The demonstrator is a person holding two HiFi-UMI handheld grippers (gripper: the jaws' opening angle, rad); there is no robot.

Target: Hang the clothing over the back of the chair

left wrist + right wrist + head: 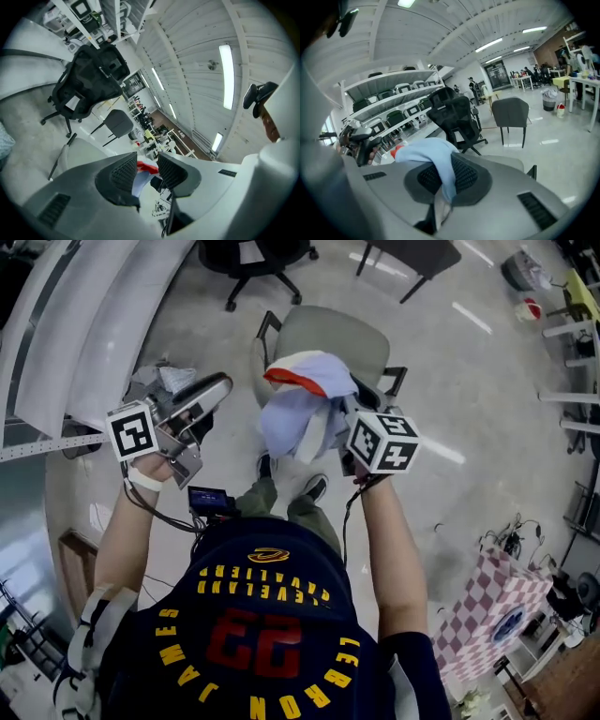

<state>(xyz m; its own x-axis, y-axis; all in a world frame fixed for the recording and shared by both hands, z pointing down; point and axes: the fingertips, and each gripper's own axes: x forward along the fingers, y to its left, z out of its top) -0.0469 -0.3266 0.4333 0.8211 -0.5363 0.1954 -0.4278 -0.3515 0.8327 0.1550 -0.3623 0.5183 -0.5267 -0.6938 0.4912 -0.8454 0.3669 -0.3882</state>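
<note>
A light blue garment (302, 411) with an orange-red edge hangs bunched above the pale grey chair (328, 336). My right gripper (339, 424) is shut on it; in the right gripper view the blue cloth (425, 154) drapes over the pads and is pinched between them at the right gripper (443, 182). My left gripper (204, 405) is to the left of the garment, apart from it and open. In the left gripper view the left gripper (146, 172) has nothing between its jaws; the garment (140, 177) only shows beyond the gap. The chair seat (77, 149) lies below.
A black office chair (258, 259) stands behind the grey one, also as the office chair (454, 115). Beyond it stands a dark grey chair (511, 112). White shelving (84, 324) runs along the left. A pink checkered box (497, 610) sits at the right.
</note>
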